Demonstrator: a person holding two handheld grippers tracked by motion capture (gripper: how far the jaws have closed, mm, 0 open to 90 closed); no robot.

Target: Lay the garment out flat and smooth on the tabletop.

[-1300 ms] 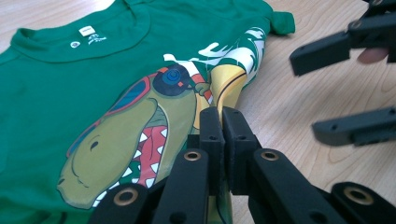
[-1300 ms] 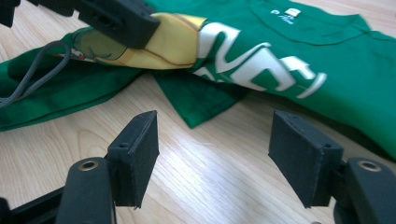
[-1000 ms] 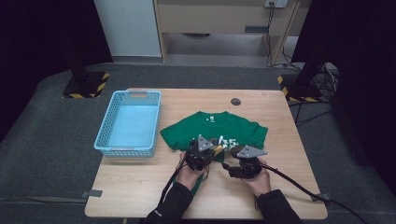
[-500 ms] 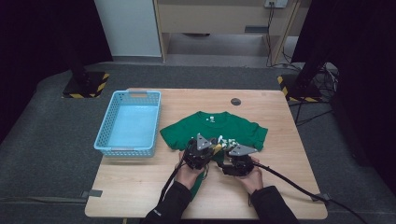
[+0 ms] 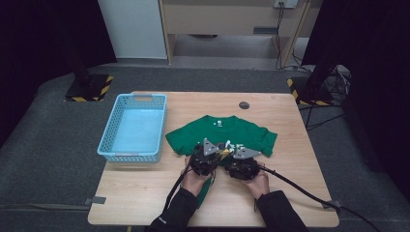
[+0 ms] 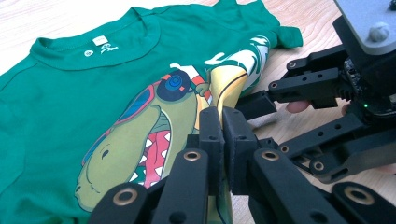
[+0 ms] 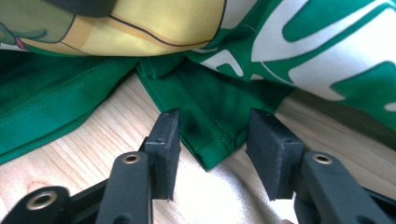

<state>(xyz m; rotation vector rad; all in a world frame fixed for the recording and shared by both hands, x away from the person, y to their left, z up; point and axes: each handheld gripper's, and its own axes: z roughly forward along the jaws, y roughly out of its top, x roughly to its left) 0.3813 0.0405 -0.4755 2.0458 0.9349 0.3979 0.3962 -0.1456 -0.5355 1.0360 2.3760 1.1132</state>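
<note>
A green T-shirt [image 5: 232,130] with a dinosaur print lies flat on the wooden table, collar away from me. My left gripper [image 5: 212,151] sits at the shirt's near edge. In the left gripper view its jaws [image 6: 222,126] are shut on a pinched-up fold of the printed front [image 6: 93,84]. My right gripper [image 5: 227,157] is close beside it on the right. In the right gripper view it [image 7: 212,135] has been closing, with a folded hem corner of the shirt [image 7: 210,107] between the pads, which still stand clear of the cloth.
A light blue plastic basket [image 5: 133,128] stands empty on the left of the table [image 5: 145,193]. A small black disc [image 5: 244,105] is set in the far edge. Cables trail from both grippers toward the near right corner.
The right hand and its gripper have slid left, up close to the left gripper. The left gripper has kept still, holding the shirt.
</note>
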